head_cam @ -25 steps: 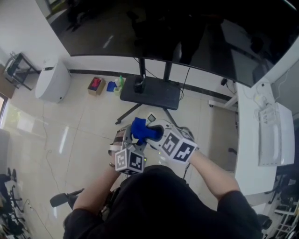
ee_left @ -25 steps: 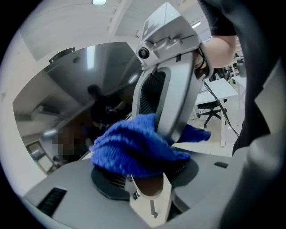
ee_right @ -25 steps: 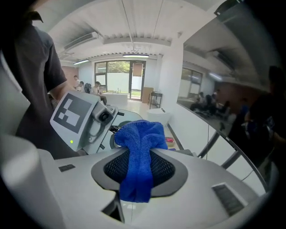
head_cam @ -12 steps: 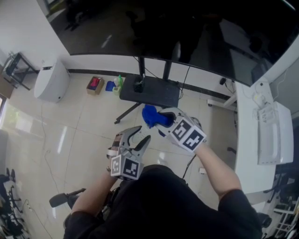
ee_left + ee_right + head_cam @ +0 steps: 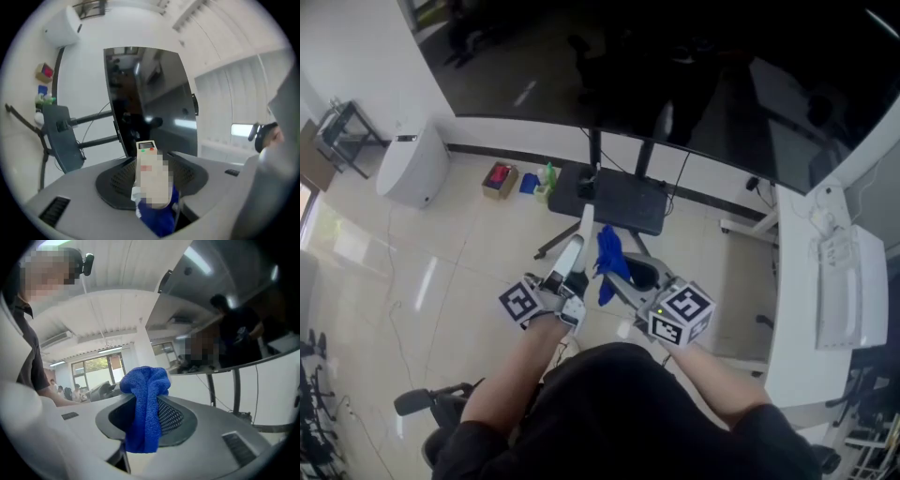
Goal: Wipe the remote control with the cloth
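Seen from above, the left gripper (image 5: pixel 570 277) has its fingers clamped partway open around a white remote control (image 5: pixel 578 242), which points toward a black stand base (image 5: pixel 619 199). Just beside it, the right gripper (image 5: pixel 620 273) has its fingers pinching a drooping blue cloth (image 5: pixel 607 255).

Dark screen (image 5: pixel 675 84), black stand base (image 5: pixel 619 199), white rounded appliance (image 5: pixel 412 167), red box (image 5: pixel 499 178), white desk (image 5: pixel 797 309)
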{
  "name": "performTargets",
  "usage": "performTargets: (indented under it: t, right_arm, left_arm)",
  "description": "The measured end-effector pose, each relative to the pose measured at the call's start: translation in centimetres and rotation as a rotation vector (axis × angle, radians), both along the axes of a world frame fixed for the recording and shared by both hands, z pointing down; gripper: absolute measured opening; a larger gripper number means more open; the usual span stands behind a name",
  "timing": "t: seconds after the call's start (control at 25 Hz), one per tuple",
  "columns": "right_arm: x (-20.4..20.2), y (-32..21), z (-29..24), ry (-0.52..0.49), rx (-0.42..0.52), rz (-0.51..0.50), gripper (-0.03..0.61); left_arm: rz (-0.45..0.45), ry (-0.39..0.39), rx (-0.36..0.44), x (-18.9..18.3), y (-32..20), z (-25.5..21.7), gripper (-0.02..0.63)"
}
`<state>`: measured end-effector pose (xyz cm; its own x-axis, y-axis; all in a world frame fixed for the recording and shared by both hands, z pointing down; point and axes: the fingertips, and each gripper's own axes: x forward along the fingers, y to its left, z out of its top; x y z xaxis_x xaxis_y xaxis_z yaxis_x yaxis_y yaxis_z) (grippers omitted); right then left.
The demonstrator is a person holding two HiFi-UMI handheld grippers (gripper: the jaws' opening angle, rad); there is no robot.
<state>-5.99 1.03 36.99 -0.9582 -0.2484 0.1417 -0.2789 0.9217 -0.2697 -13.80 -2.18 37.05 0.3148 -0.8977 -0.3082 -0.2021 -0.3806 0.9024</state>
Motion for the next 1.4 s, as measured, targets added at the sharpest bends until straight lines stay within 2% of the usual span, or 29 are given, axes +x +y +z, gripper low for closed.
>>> performTargets:
  t: [0.08, 0.2, 0.44, 0.64, 0.8, 0.92, 1.04, 1.2, 1.4]
  right_arm:
    - [-1.0, 0.9, 0.8, -0.006, -0.025, -0.027, 0.133]
    - [-1.1, 0.4, 0.6, -0.020, -0.026, -0.021, 0.133]
    - [0.9, -5.3, -2.3, -0.026, 0.025, 0.058, 0.133]
    - [2.2, -5.8, -4.8, -0.063, 0.075, 0.063, 0.133]
    - [1.4, -1.0, -3.7, -0.037, 0.080, -0.066, 0.133]
    - [0.4, 1.2, -2.7, -0.037, 0.048, -0.141, 0.133]
    - [1.0, 0.4, -2.8, -0.066, 0.033, -0.128, 0.133]
    - [2.6, -2.2, -3.6, -0.069, 0.040, -0.080, 0.133]
    - [5.0, -4.4, -3.8, -0.056, 0.056, -0.040, 0.133]
  left_arm:
    - [0.030, 0.080, 0.030, 0.8, 0.1, -0.5, 0.206]
    - [0.077, 0.125, 0.048, 1.8, 0.6, -0.7, 0.204]
    - [0.261, 0.101, 0.127, 5.8, 2.7, -2.2, 0.204]
    - [0.237, 0.113, 0.128, 5.5, 2.4, -2.3, 0.204]
    - [0.177, 0.121, 0.143, 3.6, 1.0, -3.2, 0.204]
    - [0.174, 0.131, 0.163, 3.3, 0.5, -4.1, 0.204]
    - [0.217, 0.131, 0.170, 4.2, 0.9, -4.2, 0.204]
    - [0.306, 0.084, 0.174, 6.7, 1.9, -3.8, 0.204]
    - [0.330, 0.015, 0.160, 9.6, 2.4, -2.6, 0.204]
